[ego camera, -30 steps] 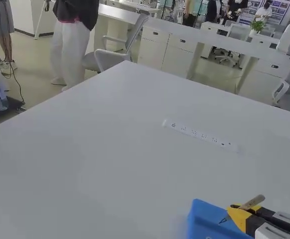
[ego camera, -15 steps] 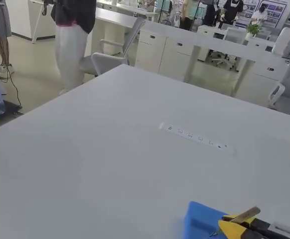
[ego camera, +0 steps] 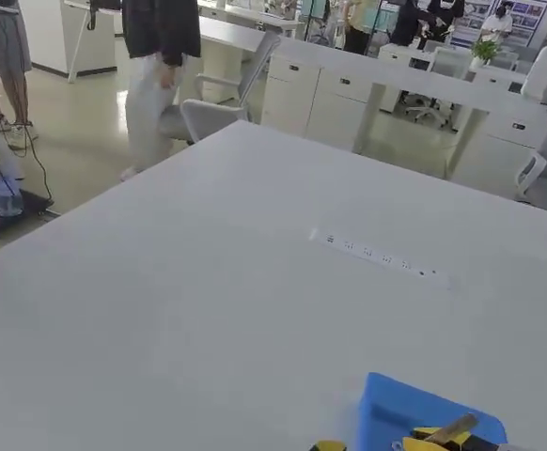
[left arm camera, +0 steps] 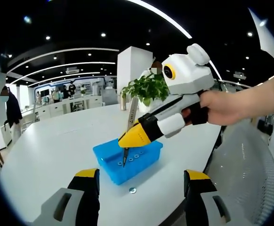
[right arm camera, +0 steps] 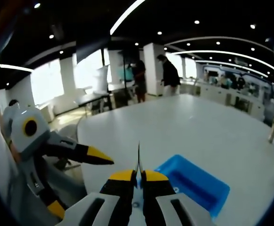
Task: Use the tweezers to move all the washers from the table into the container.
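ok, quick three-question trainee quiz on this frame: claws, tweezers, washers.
1. True or false: the right claw is shut on the slim metal tweezers.
2. The small silver washer nearest the left claw lies: A on the white table, outside the blue rectangular plastic container; B inside the container; C in that claw.
3. Fill in: the left claw's jaws stand ____.
Key: 1 true; 2 A; 3 open.

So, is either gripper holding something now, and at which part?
The right gripper holds the tweezers, jaws shut near their middle, with both ends sticking out. The left gripper is open and holds nothing.
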Available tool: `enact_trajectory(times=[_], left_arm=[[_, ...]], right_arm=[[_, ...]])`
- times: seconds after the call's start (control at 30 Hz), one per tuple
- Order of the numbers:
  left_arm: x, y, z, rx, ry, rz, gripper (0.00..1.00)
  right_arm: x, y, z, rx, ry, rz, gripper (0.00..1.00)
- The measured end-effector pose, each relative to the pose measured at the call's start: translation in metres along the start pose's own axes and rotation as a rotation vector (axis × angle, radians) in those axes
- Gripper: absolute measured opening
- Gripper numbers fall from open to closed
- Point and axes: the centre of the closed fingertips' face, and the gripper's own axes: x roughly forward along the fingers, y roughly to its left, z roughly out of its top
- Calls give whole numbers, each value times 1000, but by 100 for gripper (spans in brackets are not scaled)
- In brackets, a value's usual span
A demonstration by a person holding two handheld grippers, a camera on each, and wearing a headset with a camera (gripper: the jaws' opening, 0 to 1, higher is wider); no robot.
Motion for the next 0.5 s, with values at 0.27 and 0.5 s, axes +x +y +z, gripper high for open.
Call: enact_trajectory(times=[0.27, 0.5], left_arm=[[1, 4, -5, -9, 22, 22, 74], [1, 4, -5, -13, 22, 24, 75]], right_arm=[[12, 1, -17, 30, 18, -4, 3], [15, -9, -23, 109, -12, -75, 3]])
